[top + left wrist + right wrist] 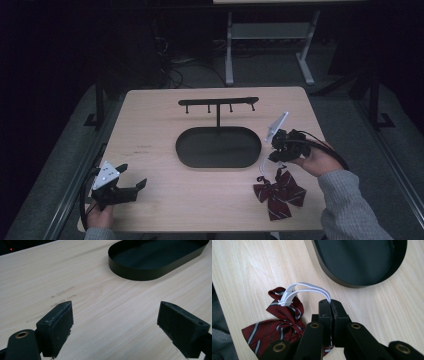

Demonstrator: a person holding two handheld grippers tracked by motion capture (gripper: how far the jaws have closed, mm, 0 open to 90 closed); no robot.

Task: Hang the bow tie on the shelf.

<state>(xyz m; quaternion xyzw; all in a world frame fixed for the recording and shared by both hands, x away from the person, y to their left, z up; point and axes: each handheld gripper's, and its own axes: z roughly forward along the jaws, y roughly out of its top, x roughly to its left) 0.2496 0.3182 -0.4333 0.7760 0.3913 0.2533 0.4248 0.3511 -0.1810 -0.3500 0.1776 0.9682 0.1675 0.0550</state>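
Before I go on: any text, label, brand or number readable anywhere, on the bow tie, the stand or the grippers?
None readable: no print shows on the dark red striped bow tie, its white elastic cord, the black oval tray stand or the pale wooden table.
Grey three-cornered plate on the left gripper: only pale dots, no characters.

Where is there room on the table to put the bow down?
The widest bare wood lies left of the tray, between it and the left gripper. Another bare strip runs along the near edge, left of the bow. It is crowded on the right, where the right gripper pinches the bow's white cord beside the tray.
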